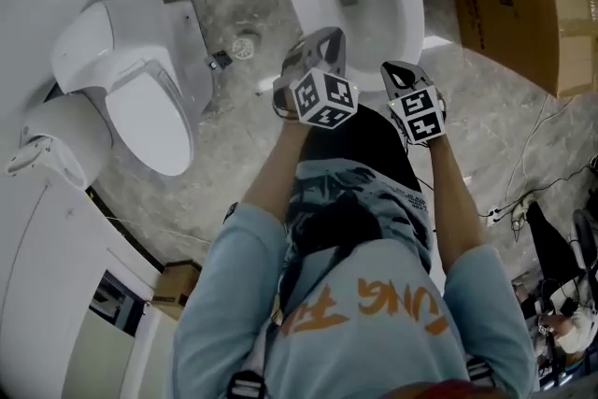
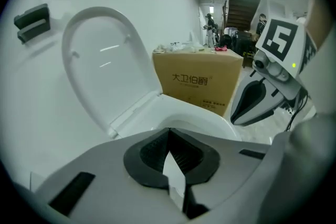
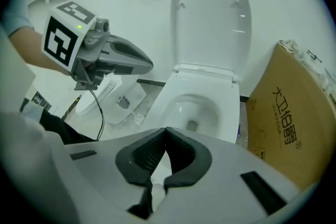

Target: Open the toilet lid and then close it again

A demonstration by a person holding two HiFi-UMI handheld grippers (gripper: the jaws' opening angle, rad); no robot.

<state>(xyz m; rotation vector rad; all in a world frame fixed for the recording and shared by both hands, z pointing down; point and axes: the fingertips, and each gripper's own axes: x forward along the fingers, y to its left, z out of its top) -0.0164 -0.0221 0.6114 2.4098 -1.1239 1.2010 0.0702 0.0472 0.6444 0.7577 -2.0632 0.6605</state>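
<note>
Judging from how things lie, you have the first half done: the toilet lid point(image 3: 210, 18) stands upright against the wall at 12 o'clock, leaving the bowl point(image 1: 309, 7) open below it. Your left hand-held gripper point(image 2: 168, 134) has its jaws pressed together on nothing, and your right hand-held gripper point(image 3: 165, 132) is likewise closed and empty. Both hang over the front of the bowl, side by side and well apart from the lid. A cardboard box point(image 1: 505, 5) stands at 2 o'clock, a second toilet point(image 1: 140, 79) at 9 o'clock. What remains for you is the closing: reaching the raised lid and lowering it onto the bowl.
</note>
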